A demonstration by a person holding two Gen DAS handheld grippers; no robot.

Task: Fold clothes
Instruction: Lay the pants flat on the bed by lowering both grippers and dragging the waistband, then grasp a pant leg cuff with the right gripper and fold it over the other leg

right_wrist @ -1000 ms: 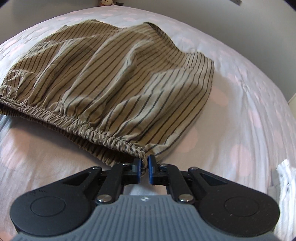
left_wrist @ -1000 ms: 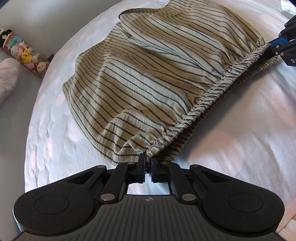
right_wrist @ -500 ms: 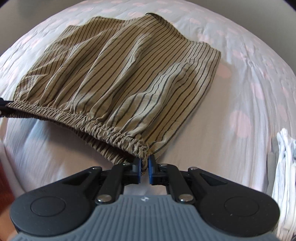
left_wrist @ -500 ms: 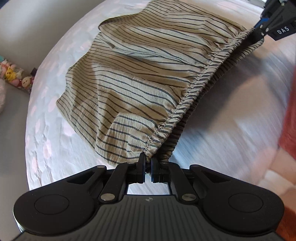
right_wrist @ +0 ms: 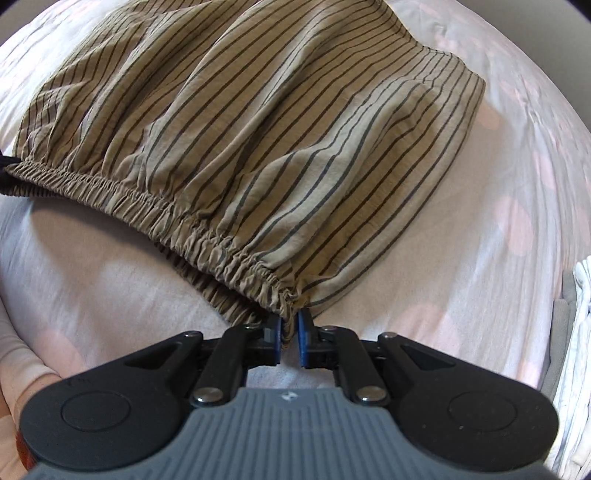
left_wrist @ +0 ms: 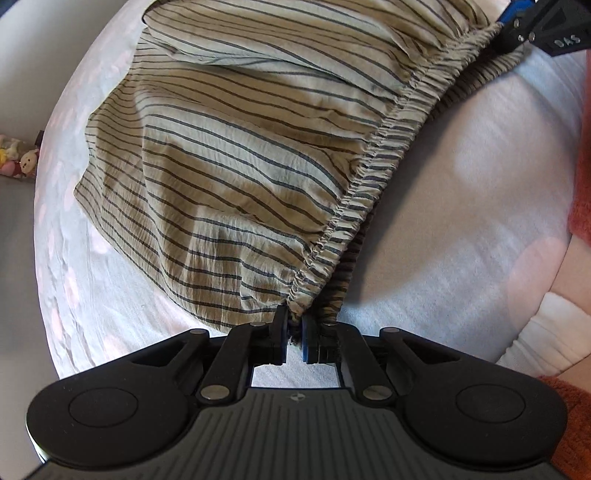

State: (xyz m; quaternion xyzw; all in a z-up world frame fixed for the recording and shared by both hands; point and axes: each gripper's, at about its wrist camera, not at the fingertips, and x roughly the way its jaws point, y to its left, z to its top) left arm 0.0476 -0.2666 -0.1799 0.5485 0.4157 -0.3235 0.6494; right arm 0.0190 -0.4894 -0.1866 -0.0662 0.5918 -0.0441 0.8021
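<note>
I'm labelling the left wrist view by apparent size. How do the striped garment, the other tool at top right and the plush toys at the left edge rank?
Largest to smallest, as they look there:
1. striped garment
2. right tool, cut off by the frame
3. plush toys
The last two look close, so their order is unsure.

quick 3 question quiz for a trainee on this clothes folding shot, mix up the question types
1. True or false: the left gripper and right gripper each pinch an end of the elastic waistband.
2. The striped garment lies on: A) a wooden floor B) a pale bedsheet C) a chair
3. Fill in: at the right edge of the right wrist view sits a stack of ___ cloth.

Key: 1 true; 2 B; 3 white
</note>
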